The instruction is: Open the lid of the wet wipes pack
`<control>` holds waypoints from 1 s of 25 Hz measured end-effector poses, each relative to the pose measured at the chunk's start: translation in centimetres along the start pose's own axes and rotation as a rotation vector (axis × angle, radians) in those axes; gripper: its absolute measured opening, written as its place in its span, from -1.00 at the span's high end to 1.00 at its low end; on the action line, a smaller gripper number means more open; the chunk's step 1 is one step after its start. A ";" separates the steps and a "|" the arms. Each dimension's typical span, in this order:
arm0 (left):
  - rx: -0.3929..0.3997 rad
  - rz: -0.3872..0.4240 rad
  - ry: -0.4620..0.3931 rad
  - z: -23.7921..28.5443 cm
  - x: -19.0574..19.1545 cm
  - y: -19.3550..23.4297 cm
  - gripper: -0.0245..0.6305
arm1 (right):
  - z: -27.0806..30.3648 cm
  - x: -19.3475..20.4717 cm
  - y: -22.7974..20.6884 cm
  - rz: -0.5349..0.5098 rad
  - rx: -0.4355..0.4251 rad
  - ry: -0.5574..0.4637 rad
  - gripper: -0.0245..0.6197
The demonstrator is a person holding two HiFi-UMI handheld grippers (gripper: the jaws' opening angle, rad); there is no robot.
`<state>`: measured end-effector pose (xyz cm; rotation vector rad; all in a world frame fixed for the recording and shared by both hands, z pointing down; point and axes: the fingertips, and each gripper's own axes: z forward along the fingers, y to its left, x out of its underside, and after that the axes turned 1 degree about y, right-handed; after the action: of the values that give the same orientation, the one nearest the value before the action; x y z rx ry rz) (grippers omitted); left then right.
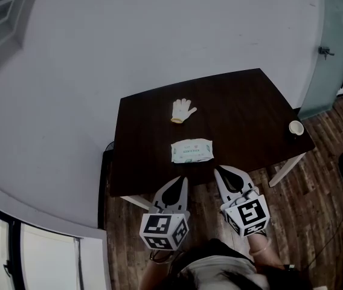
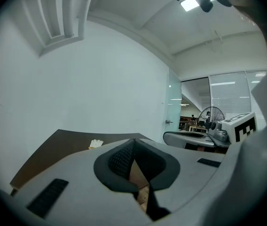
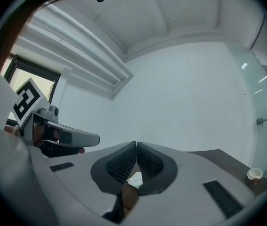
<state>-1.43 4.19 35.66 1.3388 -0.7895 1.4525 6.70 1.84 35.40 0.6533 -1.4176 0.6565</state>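
A dark brown counter stands just ahead of the left gripper and the right gripper, with a plain pale wall beyond it. A dark wood plank floor runs beneath both. Well off to the right gripper's right is a frosted glass door with a metal handle. Behind and left of the left gripper, a window shows bright. A ceiling light glows overhead.

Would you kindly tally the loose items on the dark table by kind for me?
wet wipes pack: 1
glove: 1
cup: 1
Total: 3
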 end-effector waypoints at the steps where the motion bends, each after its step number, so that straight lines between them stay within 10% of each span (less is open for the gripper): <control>1: -0.003 -0.001 0.005 0.4 0.1 0.2 0.87 | 0.5 0.1 -0.3 0.000 -0.006 0.004 0.94; 25: 0.067 -0.056 0.108 13.7 2.9 11.9 0.87 | 17.5 4.7 -4.5 -0.101 -0.013 0.138 0.81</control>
<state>-7.68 -11.59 42.77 1.3100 -0.6339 1.5048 -1.36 -14.09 40.84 0.6525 -1.2517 0.6007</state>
